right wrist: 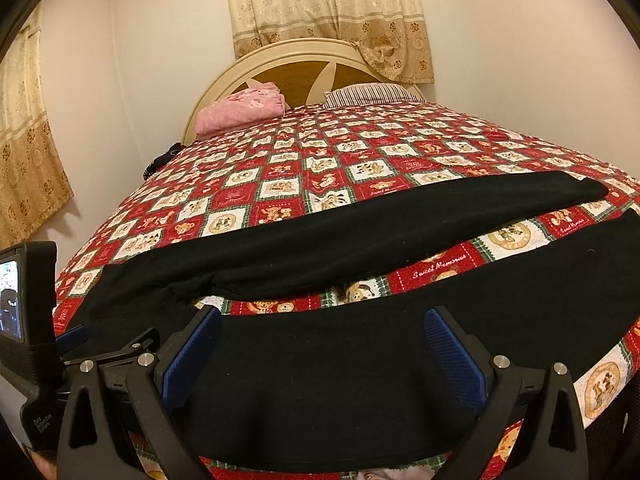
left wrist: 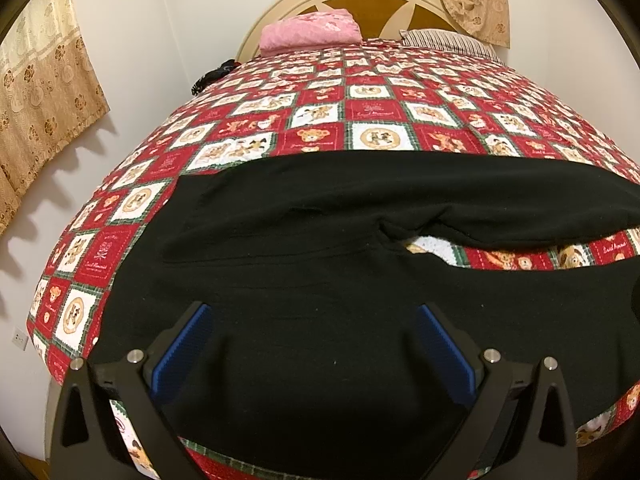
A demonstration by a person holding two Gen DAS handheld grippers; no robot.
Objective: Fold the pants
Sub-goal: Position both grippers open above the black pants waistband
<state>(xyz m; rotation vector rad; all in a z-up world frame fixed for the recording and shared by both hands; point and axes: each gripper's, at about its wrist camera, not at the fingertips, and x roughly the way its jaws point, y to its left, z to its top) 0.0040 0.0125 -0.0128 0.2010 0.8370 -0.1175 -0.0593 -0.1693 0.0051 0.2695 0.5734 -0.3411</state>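
Black pants [left wrist: 304, 264] lie spread flat on the bed, waist to the left, two legs running right with a gap of quilt between them. My left gripper [left wrist: 314, 320] is open over the near side of the waist and hip area, its blue pads on either side of the cloth. In the right wrist view the pants [right wrist: 360, 352] show the near leg under my right gripper [right wrist: 322, 324], which is open above it. The far leg [right wrist: 400, 216] stretches to the right. The left gripper's body [right wrist: 28, 320] shows at the left edge.
A red and white teddy-bear quilt [left wrist: 360, 112] covers the bed. A folded pink blanket [left wrist: 310, 30] and a striped pillow [left wrist: 444, 40] lie by the headboard [right wrist: 304, 64]. Curtains [left wrist: 44, 92] hang on the left wall and behind the headboard. A dark object [left wrist: 216, 72] sits at the bed's left edge.
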